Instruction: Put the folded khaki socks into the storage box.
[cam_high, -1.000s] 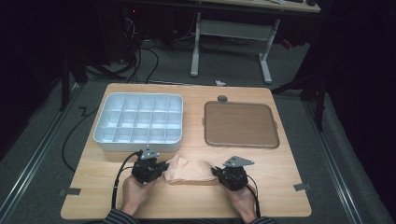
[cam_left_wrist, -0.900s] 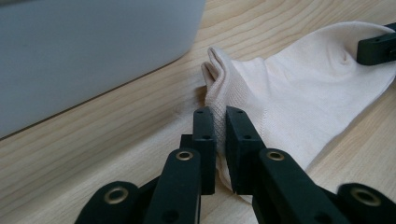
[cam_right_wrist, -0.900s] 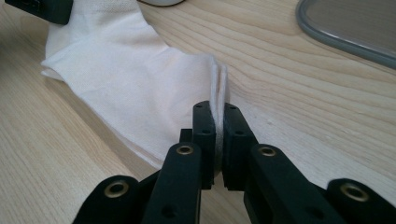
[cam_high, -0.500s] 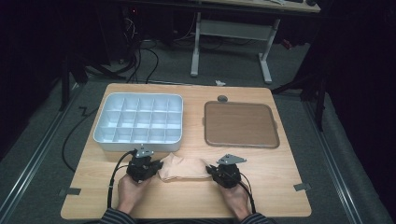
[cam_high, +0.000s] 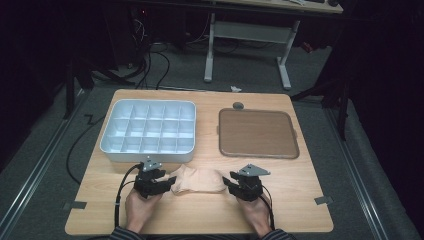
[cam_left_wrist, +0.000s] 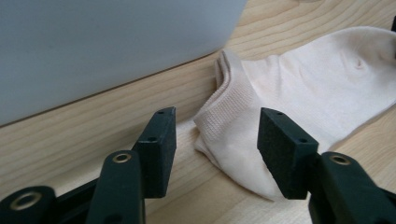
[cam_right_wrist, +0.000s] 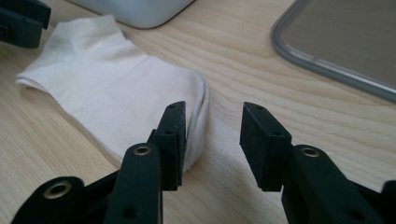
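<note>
As the sock (cam_high: 197, 181) lies flat on the table (cam_high: 300, 200) between my two grippers, its position governs what follows. It rests near the table's front edge, just in front of the white compartment tray (cam_high: 149, 131), with the brown tray (cam_high: 257, 133) well apart to the right.

Finding one: the sock's long axis runs left to right across the table, roughly on the line joining my hands. The cuff end points toward my left gripper (cam_left_wrist: 212, 135); the rounded toe end points toward my right gripper (cam_right_wrist: 210, 133).

Finding two: my left jaws stand wide and hold nothing. In the left gripper view the ribbed cuff (cam_left_wrist: 224, 116) sits between the two tips, directly ahead and low on the wood, not yet pinched.

Finding three: my right jaws are likewise parted and hold nothing. In the right gripper view the toe edge (cam_right_wrist: 198, 100) lies just at the left jaw's tip, with bare wood in the gap itself. That gripper is therefore slightly off to the side of the fabric.

Assessment: both hands are about equally near their own ends, but the left is the better aligned. I judge the left needs only to lower and close on the cuff, while the right must shift toward the sock before closing, or it may pinch bare table.
</note>
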